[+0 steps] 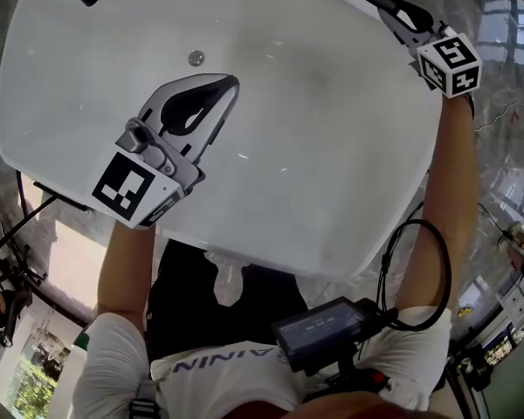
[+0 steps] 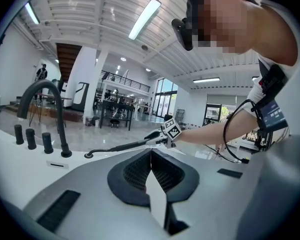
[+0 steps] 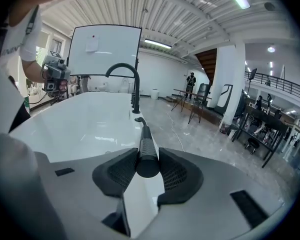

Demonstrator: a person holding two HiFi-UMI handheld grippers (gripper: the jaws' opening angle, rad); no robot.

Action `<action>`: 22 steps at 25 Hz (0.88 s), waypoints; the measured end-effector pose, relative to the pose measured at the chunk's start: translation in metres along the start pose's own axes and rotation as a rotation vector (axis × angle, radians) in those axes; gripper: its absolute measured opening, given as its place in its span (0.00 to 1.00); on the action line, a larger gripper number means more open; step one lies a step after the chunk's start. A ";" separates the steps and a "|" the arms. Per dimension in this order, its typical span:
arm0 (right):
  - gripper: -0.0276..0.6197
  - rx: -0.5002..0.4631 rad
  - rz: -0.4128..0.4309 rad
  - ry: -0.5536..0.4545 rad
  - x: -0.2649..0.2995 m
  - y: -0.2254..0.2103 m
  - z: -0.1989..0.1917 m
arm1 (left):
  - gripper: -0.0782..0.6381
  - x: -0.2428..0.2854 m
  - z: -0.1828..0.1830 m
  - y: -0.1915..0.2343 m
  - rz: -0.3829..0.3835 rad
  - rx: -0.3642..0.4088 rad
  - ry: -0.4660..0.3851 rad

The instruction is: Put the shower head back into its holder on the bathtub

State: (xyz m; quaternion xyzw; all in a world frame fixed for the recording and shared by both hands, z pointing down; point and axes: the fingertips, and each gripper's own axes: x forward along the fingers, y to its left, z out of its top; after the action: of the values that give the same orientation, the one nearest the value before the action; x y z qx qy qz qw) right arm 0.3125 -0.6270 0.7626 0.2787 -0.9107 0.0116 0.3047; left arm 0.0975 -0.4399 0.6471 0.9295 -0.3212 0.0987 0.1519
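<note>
1. Right tool (image 3: 148,158): ribbed black pads clamp the shower head (image 3: 144,140), a slim matte-black cylinder with a knurled grip. It sits above the glossy white bathtub (image 3: 75,126) rim, near the arched black faucet (image 3: 126,69).
2. Left tool (image 2: 151,155): pads closed together, empty.

- A white bathtub (image 1: 332,190) is set on a glossy floor (image 3: 205,134).
- A black arched faucet (image 2: 60,126) and three black knobs (image 2: 31,138) are mounted on its rim.
- A round drain (image 1: 196,58) is set in its bottom.
</note>
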 end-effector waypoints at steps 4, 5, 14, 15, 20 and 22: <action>0.26 0.004 -0.006 -0.026 -0.018 -0.016 0.032 | 0.13 0.000 0.031 -0.005 0.027 0.008 -0.017; 0.26 0.004 -0.010 -0.028 -0.020 -0.018 0.037 | 0.13 -0.002 0.035 -0.006 0.035 0.010 -0.020; 0.26 -0.012 -0.020 -0.001 -0.022 0.027 0.145 | 0.13 -0.087 0.067 -0.009 0.119 0.018 -0.049; 0.26 -0.011 -0.021 0.008 -0.019 0.032 0.159 | 0.13 -0.096 0.074 -0.004 0.119 0.016 -0.053; 0.26 -0.022 -0.032 0.051 0.003 0.039 0.205 | 0.13 -0.116 0.085 0.030 0.092 0.006 -0.066; 0.26 -0.027 -0.035 0.070 0.009 0.038 0.223 | 0.13 -0.126 0.089 0.043 0.080 0.003 -0.067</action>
State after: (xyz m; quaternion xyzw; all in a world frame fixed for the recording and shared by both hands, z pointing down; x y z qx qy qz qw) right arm 0.1650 -0.6418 0.5916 0.2900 -0.8945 0.0035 0.3404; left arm -0.0188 -0.4315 0.5378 0.9188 -0.3631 0.0742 0.1358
